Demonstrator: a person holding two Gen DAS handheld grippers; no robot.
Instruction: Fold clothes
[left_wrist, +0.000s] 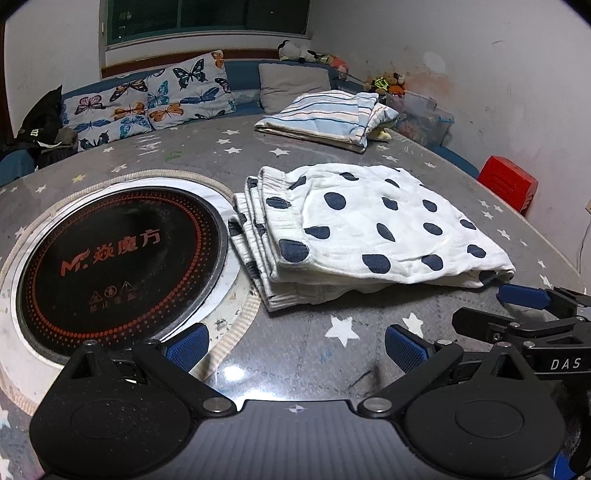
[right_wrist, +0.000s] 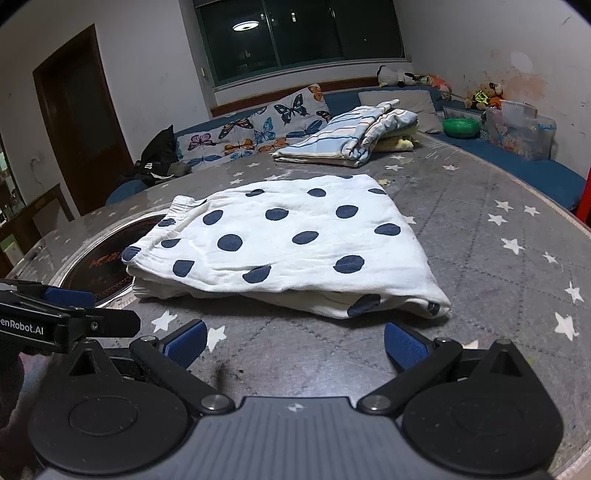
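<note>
A white garment with dark blue polka dots (left_wrist: 369, 229) (right_wrist: 291, 243) lies folded flat on the grey star-patterned table (left_wrist: 295, 354) (right_wrist: 498, 280). A folded blue-and-white striped garment (left_wrist: 325, 114) (right_wrist: 347, 136) rests farther back on the same table. My left gripper (left_wrist: 295, 347) hovers open just in front of the dotted garment, nothing between its blue pads. My right gripper (right_wrist: 295, 343) is likewise open and empty at the garment's near edge. The right gripper's fingers (left_wrist: 524, 295) show at the right of the left wrist view. At the left of the right wrist view the left gripper's fingers (right_wrist: 70, 295) appear.
A round black induction cooktop (left_wrist: 118, 262) (right_wrist: 110, 258) is set into the table left of the dotted garment. Butterfly-print pillows (left_wrist: 147, 99) (right_wrist: 258, 129), a grey cushion (left_wrist: 291, 85), plush toys (left_wrist: 314, 55), a clear storage box (right_wrist: 517, 129) and a red stool (left_wrist: 509, 184) surround the table.
</note>
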